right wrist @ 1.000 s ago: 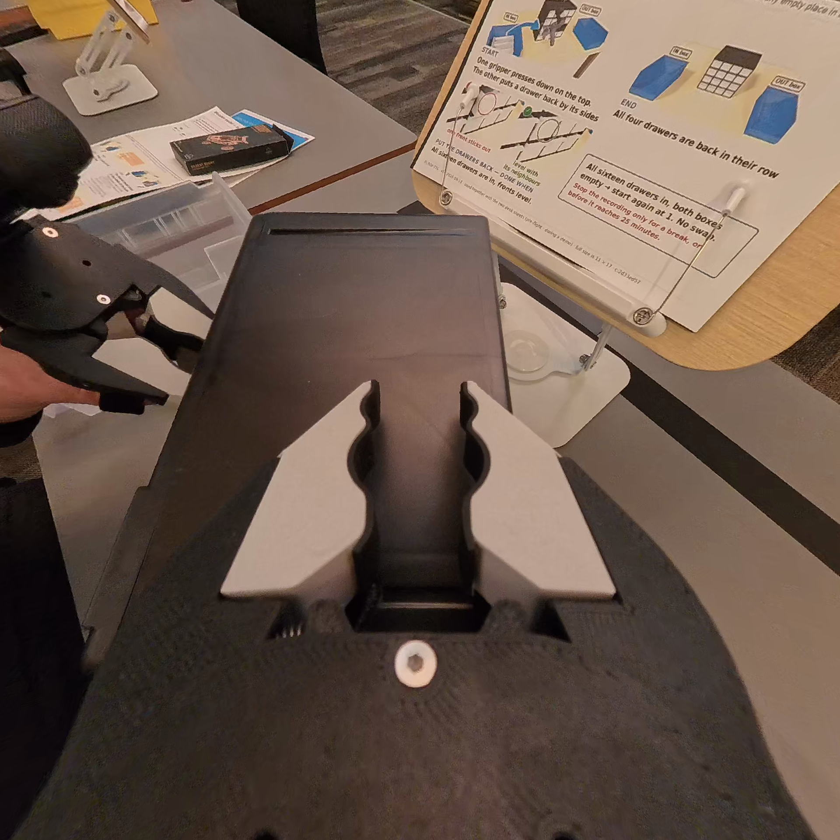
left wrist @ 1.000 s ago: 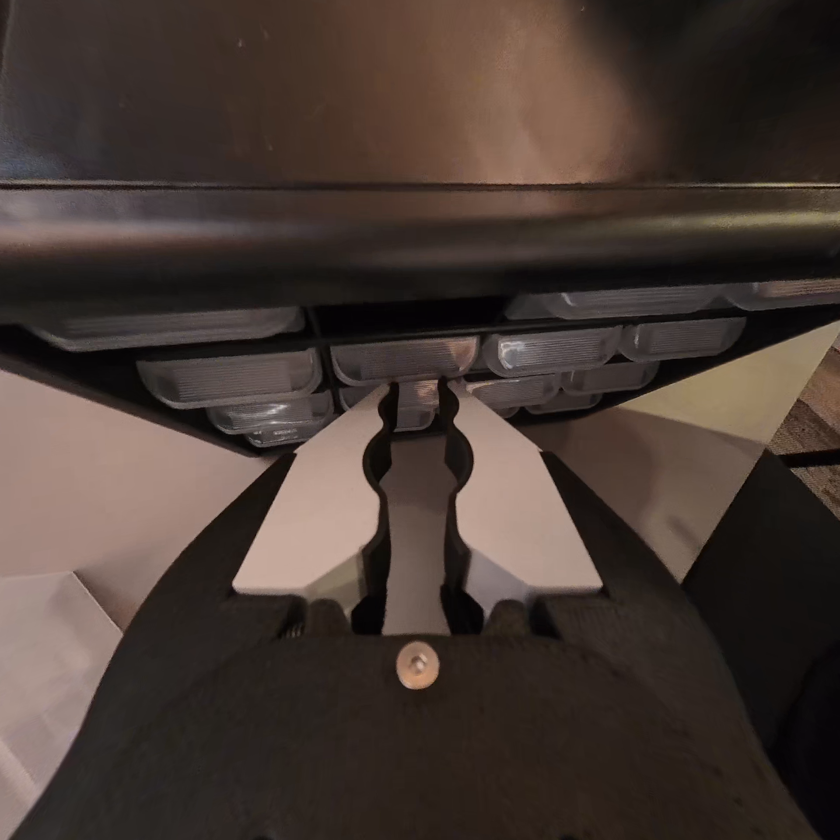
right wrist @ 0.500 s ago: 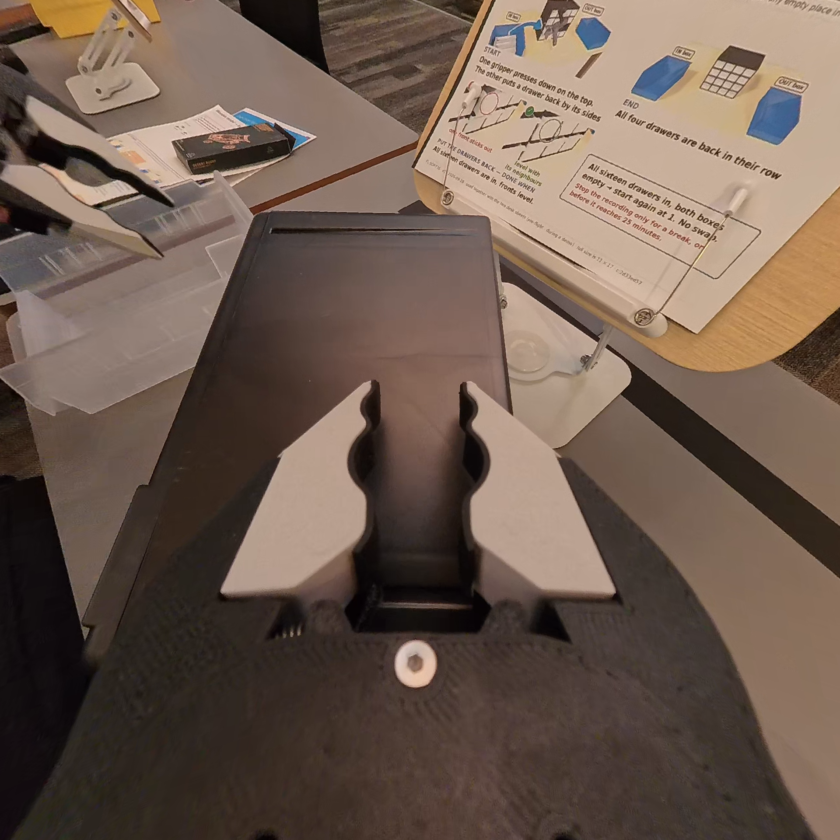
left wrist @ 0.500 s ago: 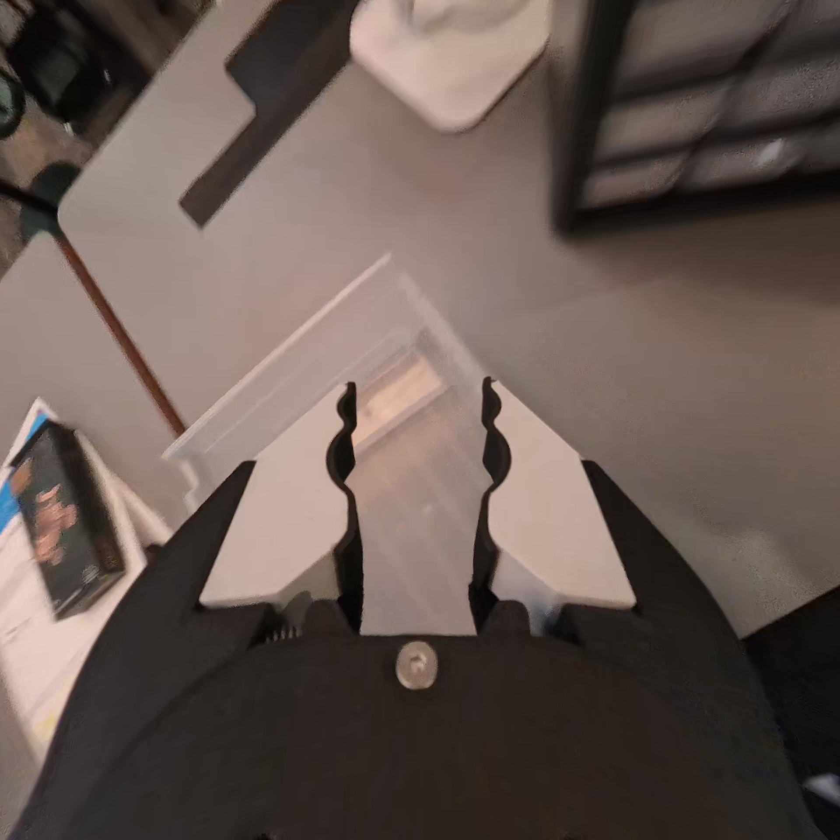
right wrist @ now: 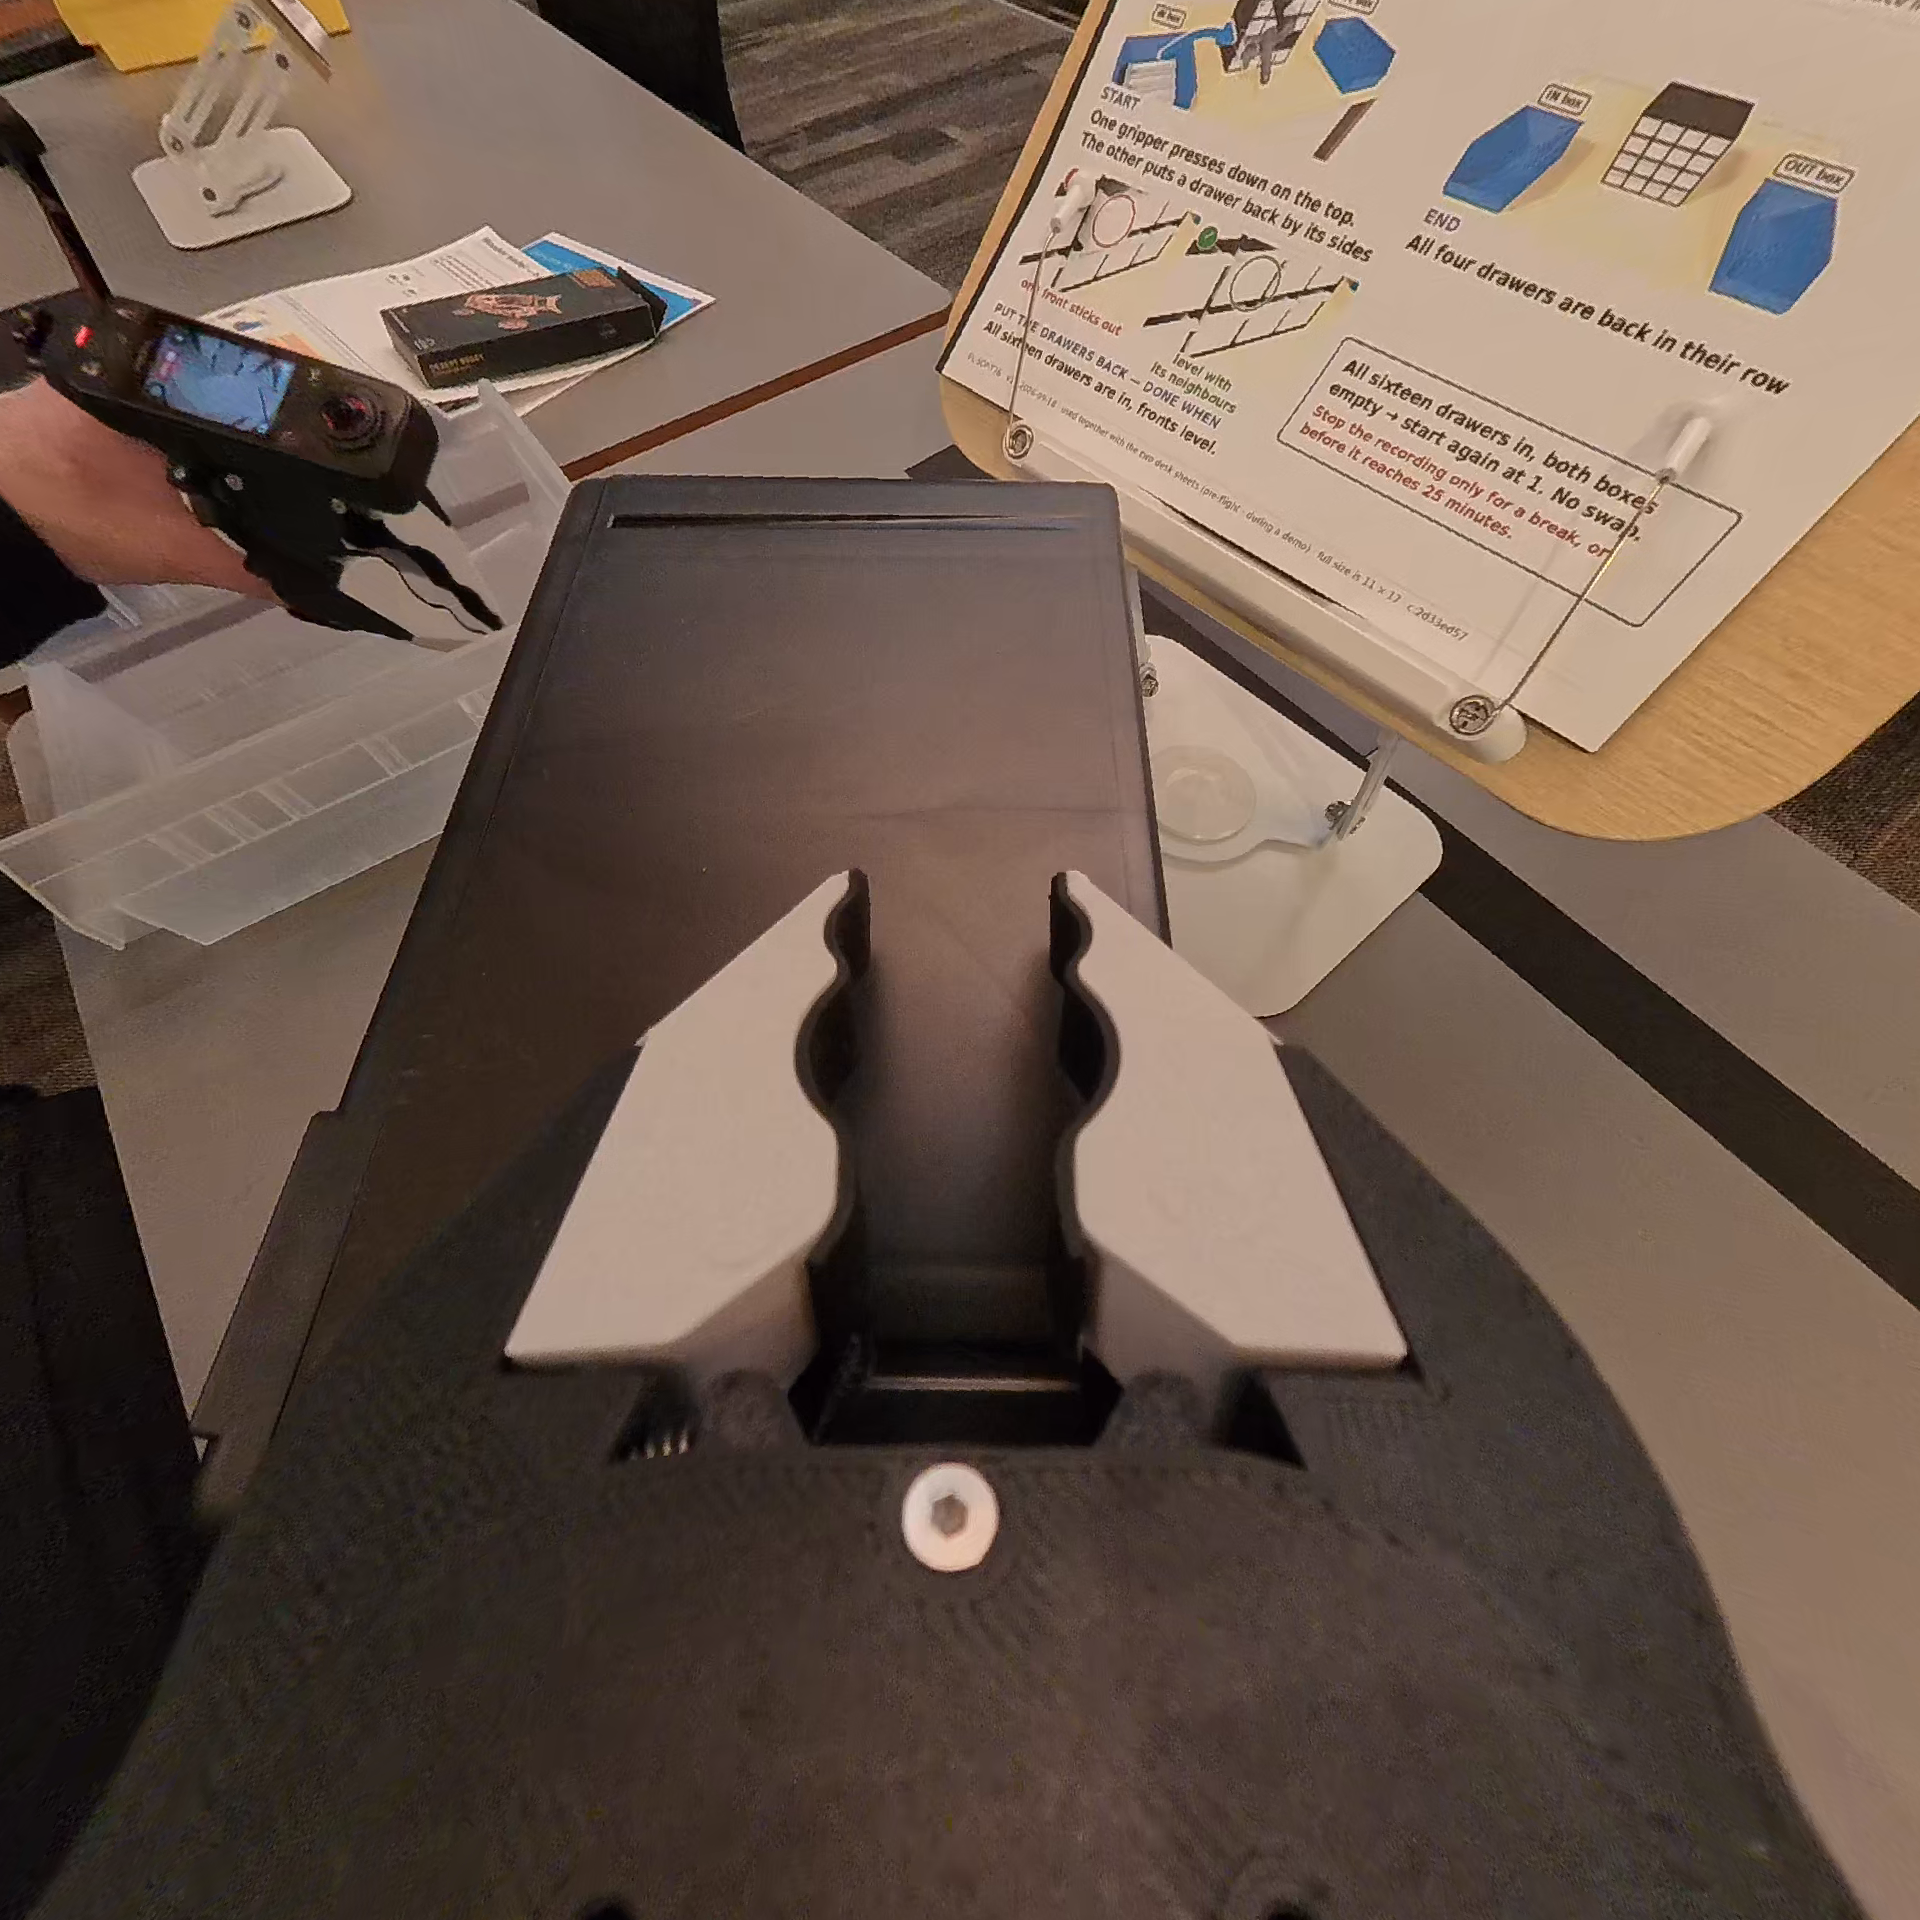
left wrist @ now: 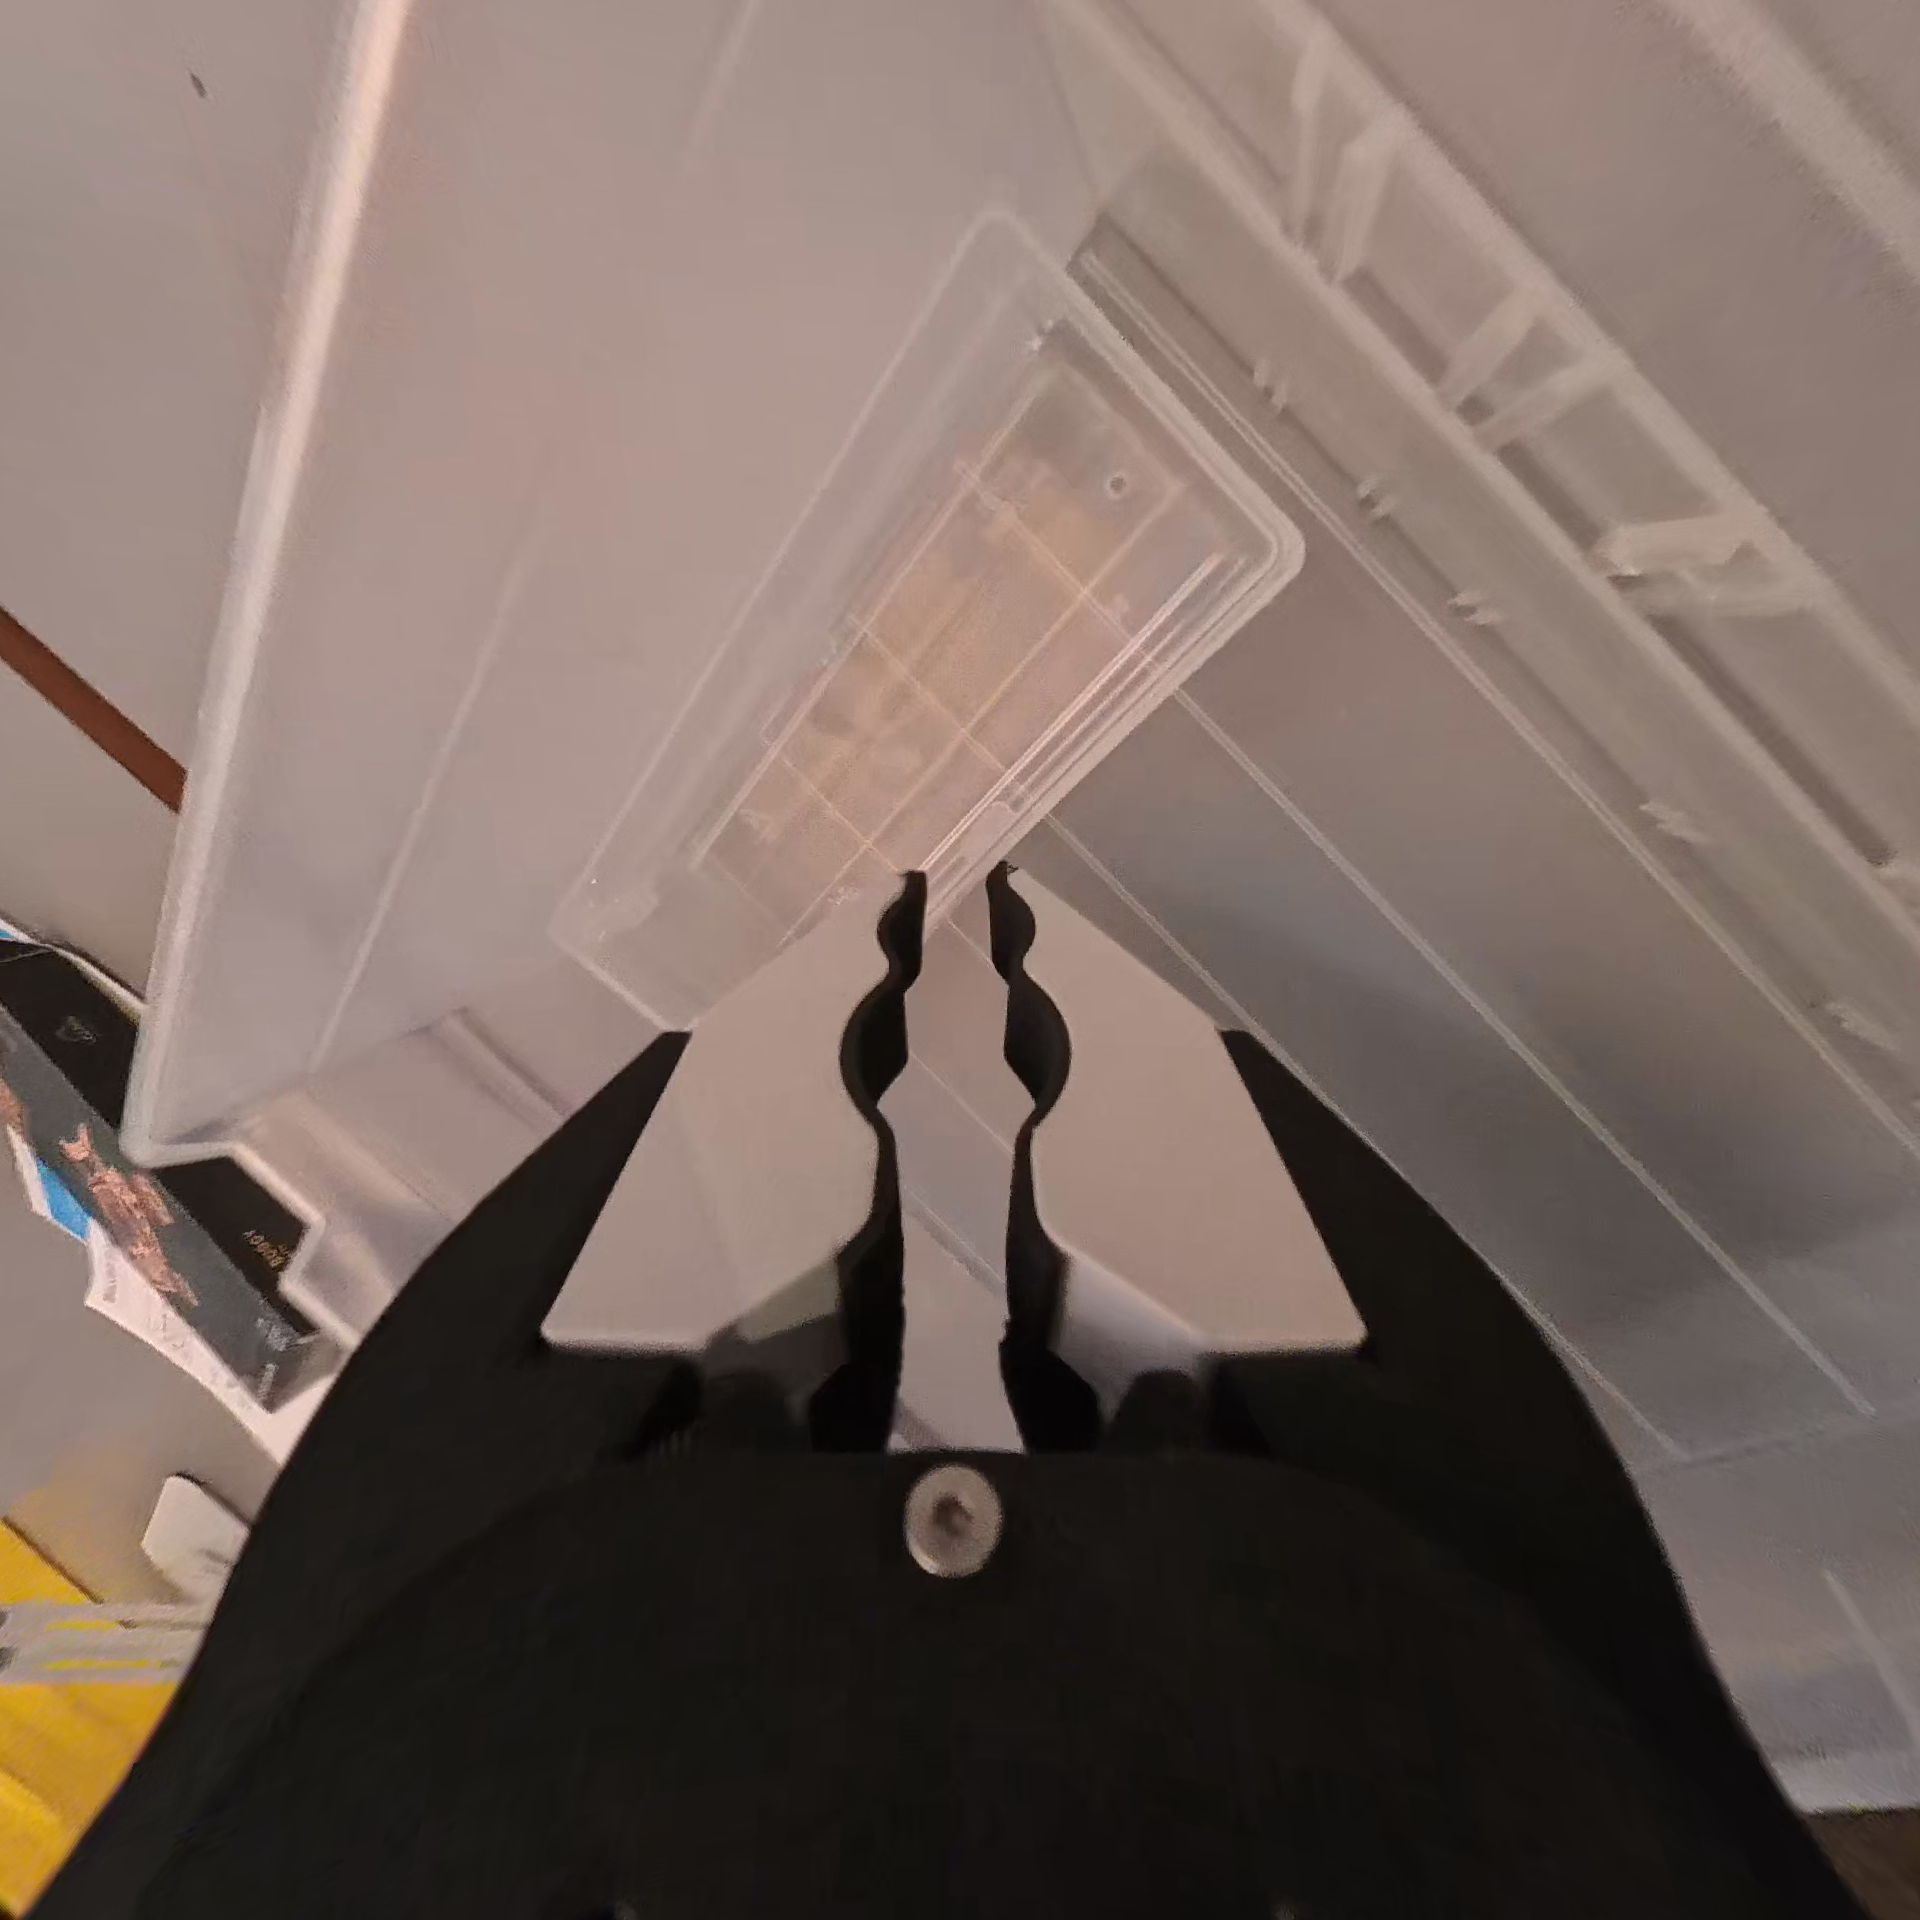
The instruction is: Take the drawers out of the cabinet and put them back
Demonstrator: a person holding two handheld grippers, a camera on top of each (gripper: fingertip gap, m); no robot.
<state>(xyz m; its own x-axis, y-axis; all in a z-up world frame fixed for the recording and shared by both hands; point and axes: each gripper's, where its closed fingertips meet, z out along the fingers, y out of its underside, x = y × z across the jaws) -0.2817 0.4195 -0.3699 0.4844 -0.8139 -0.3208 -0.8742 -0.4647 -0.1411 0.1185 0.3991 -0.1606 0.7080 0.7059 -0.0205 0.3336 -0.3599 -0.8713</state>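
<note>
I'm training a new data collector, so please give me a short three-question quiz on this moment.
1. True or false: the fingers of the right gripper are shut.
2. What lies beneath the left gripper? A) a clear plastic bin B) a metal sink C) a cardboard box
3. Fill in: the right gripper is over the top of the black ____.

Key: 1 false; 2 A; 3 cabinet.

Warm, dim indoor light; the left wrist view is motion-blurred (worst at its edges), the right sharp, wide-angle bent at corners.
</note>
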